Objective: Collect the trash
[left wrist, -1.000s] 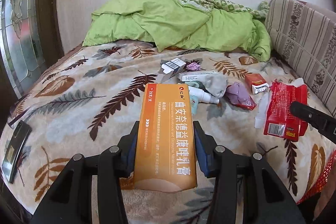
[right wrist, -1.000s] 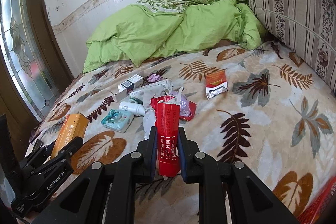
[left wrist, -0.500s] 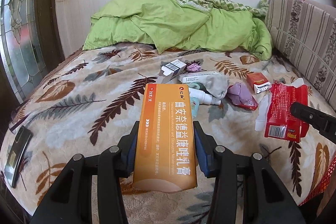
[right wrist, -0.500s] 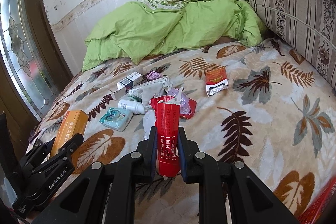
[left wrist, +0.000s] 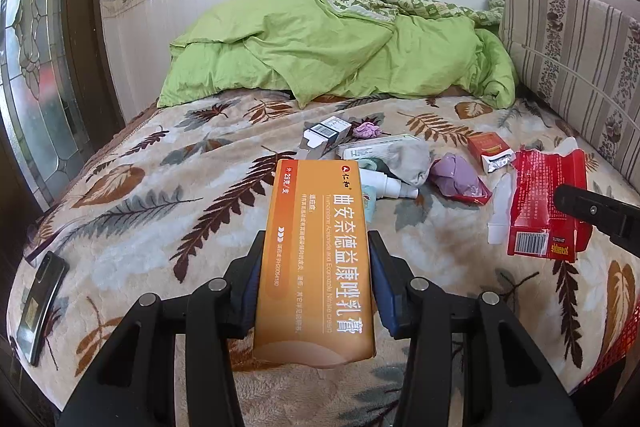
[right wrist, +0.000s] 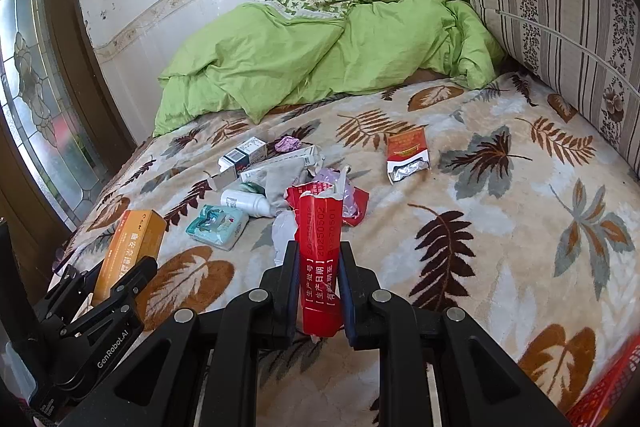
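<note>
My left gripper point(left wrist: 316, 267) is shut on an orange medicine box point(left wrist: 318, 255) and holds it above the bed; it also shows in the right wrist view point(right wrist: 132, 251). My right gripper point(right wrist: 319, 267) is shut on a torn red carton point(right wrist: 320, 251), seen from the side in the left wrist view point(left wrist: 544, 207). A pile of trash lies mid-bed: a white spray bottle point(right wrist: 244, 202), a teal wipes pack point(right wrist: 218, 226), a black-and-white small box point(right wrist: 244, 155), a grey rag point(left wrist: 408, 161), a purple wrapper point(left wrist: 456, 177), and a red cigarette pack point(right wrist: 407, 155).
A green duvet point(left wrist: 332, 55) is heaped at the bed's far end. A striped cushion point(right wrist: 560, 15) stands along the right. A dark phone point(left wrist: 40, 303) lies at the bed's left edge. A red mesh basket point(right wrist: 600, 395) shows at the lower right. A glass door point(right wrist: 36, 99) is on the left.
Both grippers have lifted a little and drawn back slightly from the pile, each still holding its item. The trash on the bed has not moved.
</note>
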`<state>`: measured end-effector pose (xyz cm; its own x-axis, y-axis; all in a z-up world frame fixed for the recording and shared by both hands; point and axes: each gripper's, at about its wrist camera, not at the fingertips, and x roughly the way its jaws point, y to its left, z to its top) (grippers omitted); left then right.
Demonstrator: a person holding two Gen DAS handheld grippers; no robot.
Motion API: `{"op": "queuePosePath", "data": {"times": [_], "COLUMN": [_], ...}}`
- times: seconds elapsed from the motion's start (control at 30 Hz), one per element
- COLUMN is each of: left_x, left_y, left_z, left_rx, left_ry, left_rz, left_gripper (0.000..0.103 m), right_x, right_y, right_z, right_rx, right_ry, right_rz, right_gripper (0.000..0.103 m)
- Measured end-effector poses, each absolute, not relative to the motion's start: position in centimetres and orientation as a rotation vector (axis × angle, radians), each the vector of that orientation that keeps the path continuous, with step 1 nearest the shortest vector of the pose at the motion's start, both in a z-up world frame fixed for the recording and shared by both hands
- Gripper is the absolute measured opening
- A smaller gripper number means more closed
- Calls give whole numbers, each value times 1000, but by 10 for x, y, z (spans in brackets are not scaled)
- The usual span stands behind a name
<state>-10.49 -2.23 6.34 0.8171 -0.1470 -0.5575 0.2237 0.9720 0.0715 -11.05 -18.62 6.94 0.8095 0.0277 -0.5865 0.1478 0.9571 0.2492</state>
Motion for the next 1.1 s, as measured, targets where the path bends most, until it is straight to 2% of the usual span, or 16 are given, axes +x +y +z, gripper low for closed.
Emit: {"op": "queuePosePath", "data": {"times": [1.1], "left_x": [-108], "left_y": [-25], "left_z": [64], "left_rx": [141], "left_ry": [582], "left_rz": [-198], "left_gripper": [46], "right_x": [-110], "right_y": [-190], "right_z": [69], "right_rx": [294], "right_ry": [635], "right_rz": [-72], "right_gripper": [19]}}
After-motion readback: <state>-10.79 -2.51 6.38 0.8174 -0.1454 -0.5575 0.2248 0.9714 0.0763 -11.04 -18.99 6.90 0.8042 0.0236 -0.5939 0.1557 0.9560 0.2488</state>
